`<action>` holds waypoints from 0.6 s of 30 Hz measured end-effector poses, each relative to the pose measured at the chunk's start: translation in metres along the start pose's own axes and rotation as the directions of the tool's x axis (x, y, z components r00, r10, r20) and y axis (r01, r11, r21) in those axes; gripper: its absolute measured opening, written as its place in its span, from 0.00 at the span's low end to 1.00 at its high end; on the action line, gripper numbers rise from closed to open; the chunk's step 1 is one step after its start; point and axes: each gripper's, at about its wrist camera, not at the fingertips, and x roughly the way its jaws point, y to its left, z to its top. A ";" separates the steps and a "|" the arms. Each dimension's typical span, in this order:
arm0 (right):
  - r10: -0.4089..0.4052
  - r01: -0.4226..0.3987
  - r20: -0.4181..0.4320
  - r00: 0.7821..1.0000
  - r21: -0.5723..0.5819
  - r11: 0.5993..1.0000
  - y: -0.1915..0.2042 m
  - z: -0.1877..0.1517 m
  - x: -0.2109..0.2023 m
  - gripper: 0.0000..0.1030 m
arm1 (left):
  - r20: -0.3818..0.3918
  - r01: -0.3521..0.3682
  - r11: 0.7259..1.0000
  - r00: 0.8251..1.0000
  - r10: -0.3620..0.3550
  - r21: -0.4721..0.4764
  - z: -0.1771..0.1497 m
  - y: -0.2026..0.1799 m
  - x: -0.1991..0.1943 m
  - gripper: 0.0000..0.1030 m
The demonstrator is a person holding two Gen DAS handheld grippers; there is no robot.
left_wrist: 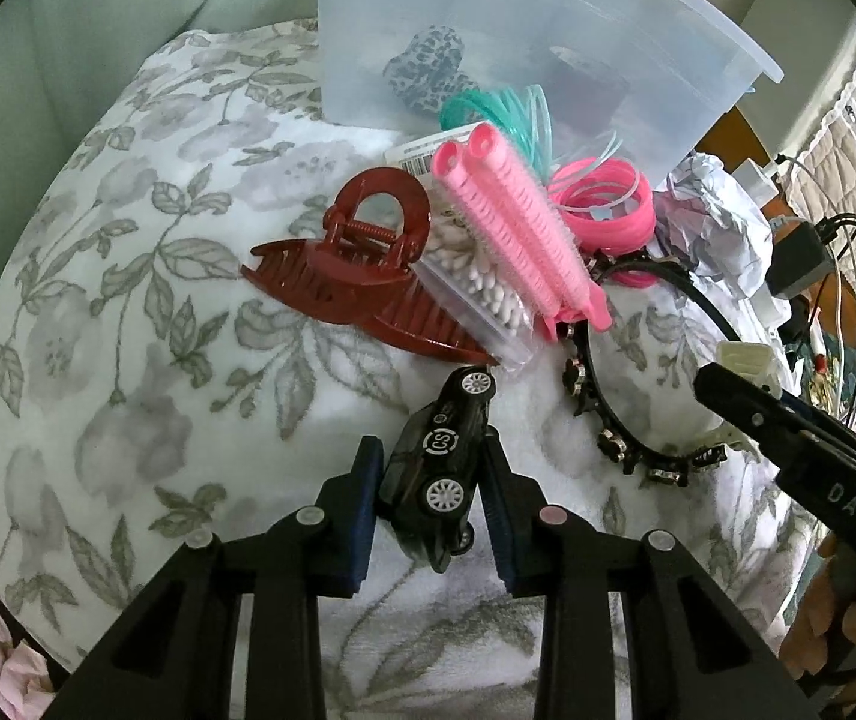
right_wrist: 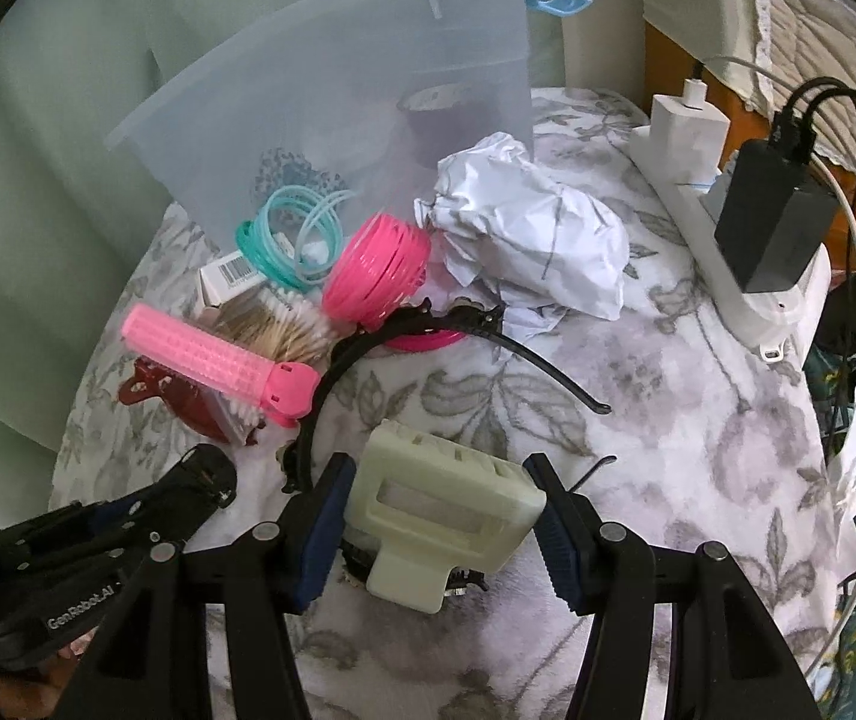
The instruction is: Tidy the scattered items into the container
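The left gripper [left_wrist: 431, 498] pinches a black toy car [left_wrist: 437, 468] lengthwise along its fingers; the right gripper [right_wrist: 437, 516] clamps a cream plastic case [right_wrist: 446, 516]. The translucent container [left_wrist: 548, 48] stands straight ahead beyond the clutter, nearer the left hand's side.

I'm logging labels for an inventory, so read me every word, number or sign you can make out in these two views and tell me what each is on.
"CS" in a ring: side of the small black toy car.
"DAS": black body of the right gripper.
"GenRobot.AI": black body of the left gripper.
Barcode on the white label of the clear cotton swab box: digits too small to read.
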 end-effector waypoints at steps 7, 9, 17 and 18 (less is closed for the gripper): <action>0.017 -0.018 0.014 1.000 0.021 1.000 -0.007 -0.003 -0.008 0.59 | 0.013 -0.013 1.000 1.000 0.013 0.005 -0.035 0.002 -0.016 0.32; 0.022 -0.022 0.020 1.000 0.022 1.000 -0.007 -0.003 -0.011 0.59 | 0.016 -0.016 1.000 1.000 0.015 0.009 -0.020 0.020 0.000 0.32; 0.032 -0.033 0.034 0.999 0.026 0.999 -0.007 -0.003 -0.015 0.59 | 0.045 -0.014 1.000 0.999 0.014 0.003 0.008 0.045 0.015 0.29; 0.033 -0.034 0.036 0.999 0.027 0.999 -0.007 -0.003 -0.016 0.59 | 0.050 -0.012 1.000 0.999 0.012 0.003 0.010 0.048 0.013 0.29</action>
